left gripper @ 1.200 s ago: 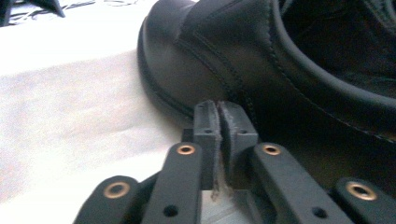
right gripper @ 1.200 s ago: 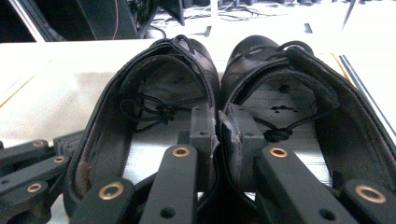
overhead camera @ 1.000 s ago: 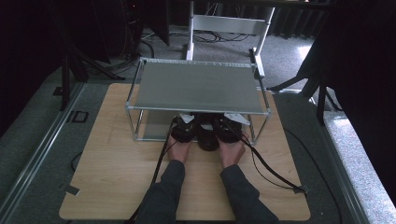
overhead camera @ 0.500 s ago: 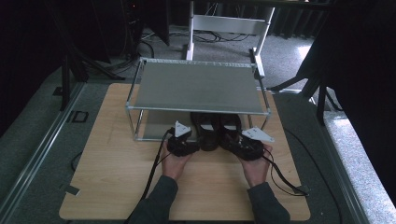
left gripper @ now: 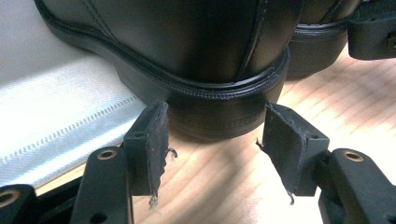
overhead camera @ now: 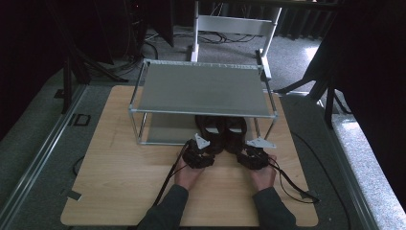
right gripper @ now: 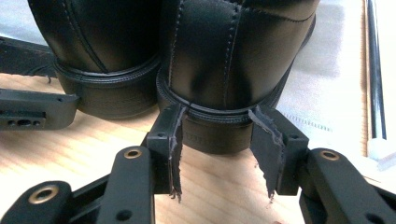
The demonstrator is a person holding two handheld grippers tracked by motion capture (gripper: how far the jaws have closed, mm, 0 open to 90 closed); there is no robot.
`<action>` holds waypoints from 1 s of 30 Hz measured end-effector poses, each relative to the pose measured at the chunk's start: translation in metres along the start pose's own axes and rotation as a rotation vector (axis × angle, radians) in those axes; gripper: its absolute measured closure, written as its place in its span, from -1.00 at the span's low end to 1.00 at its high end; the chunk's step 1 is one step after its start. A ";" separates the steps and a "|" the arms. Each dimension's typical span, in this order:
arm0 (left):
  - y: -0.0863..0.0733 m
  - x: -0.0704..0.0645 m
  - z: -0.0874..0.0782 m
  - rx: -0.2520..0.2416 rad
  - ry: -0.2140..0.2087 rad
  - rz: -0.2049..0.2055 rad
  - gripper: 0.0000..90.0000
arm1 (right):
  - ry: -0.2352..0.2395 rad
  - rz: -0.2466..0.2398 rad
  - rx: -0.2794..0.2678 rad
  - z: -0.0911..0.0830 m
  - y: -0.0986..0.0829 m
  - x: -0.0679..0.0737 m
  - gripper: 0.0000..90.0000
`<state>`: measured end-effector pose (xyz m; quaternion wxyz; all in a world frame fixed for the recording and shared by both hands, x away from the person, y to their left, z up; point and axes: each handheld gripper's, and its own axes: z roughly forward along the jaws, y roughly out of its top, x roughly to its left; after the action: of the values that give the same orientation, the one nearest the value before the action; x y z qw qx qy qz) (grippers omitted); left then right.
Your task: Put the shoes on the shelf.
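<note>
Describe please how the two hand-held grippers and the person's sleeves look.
Both the left gripper and the right gripper are black, each topped by a grey three-cornered plate and trailing a black cable. Their jaws have brass-coloured rivets and frayed dark pads. The sleeves are dark grey.

in the high view the rack's top shelf (overhead camera: 201,88) hides the toes of both shoes (overhead camera: 221,129); their heels poke out at its 6 o'clock edge. the left gripper view cuts the left shoe (left gripper: 187,56) off at 12 o'clock, above the heel. the right gripper view cuts the right shoe (right gripper: 233,56) off at 12 o'clock too.
</note>
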<state>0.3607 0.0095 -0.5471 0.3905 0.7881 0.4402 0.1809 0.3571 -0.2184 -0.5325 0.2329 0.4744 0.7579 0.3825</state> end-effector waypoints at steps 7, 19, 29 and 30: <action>0.008 0.015 0.003 -0.008 0.006 -0.046 0.02 | 0.004 0.006 -0.002 0.012 0.008 0.005 0.16; 0.001 0.025 -0.006 -0.010 -0.001 -0.106 0.01 | 0.020 -0.012 0.028 0.001 0.008 0.000 -0.03; -0.040 0.054 -0.058 0.022 0.052 -0.099 0.01 | 0.012 -0.019 0.082 -0.020 -0.013 -0.033 -0.08; -0.043 0.056 -0.062 0.023 0.056 -0.104 0.01 | 0.008 -0.019 0.087 -0.020 -0.015 -0.036 -0.08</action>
<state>0.3285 0.0977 -0.5449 0.3778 0.7632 0.4932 0.1776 0.3506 -0.2615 -0.5325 0.2123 0.4753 0.7793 0.3488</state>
